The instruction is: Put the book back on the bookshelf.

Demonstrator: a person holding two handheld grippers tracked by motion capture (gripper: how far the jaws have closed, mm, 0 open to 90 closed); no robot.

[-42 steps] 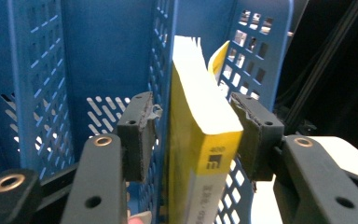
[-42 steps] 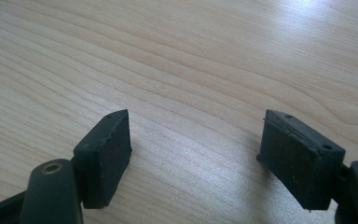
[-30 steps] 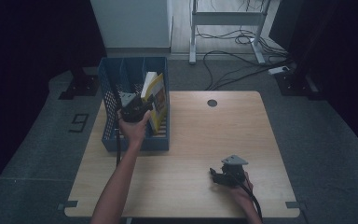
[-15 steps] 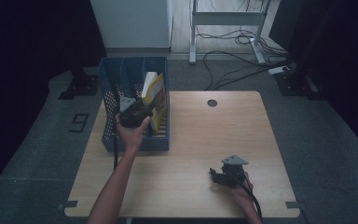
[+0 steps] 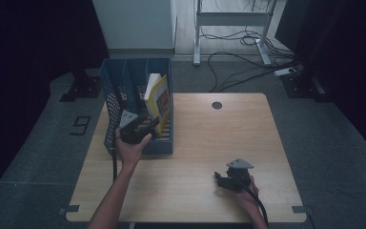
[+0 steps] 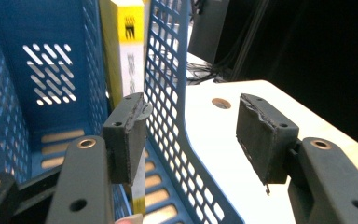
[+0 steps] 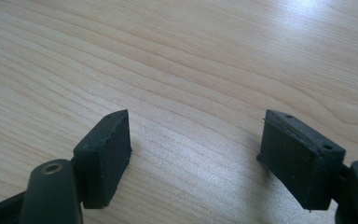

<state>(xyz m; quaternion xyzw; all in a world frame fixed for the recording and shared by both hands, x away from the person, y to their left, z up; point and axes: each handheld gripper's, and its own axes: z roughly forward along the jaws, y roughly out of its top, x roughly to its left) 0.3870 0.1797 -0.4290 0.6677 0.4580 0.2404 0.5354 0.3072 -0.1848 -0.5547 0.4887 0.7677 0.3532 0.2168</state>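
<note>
The file rack (image 5: 119, 102) at about ten o'clock on the table is blue, its walls a lattice of small square holes and its back panel cut with slanted slots. The book (image 5: 158, 102) in its compartment has a yellow cover, and a white spine topped by a yellow band with black markings, perhaps a barcode. The table (image 5: 209, 143) is pale wood with fine wavy grain. Both the left gripper (image 6: 189, 140) and the right gripper (image 7: 196, 156) have matte black pads.

A lab: bare table (image 5: 205, 157), floor cables (image 5: 238, 43) (dark curtains around).
</note>
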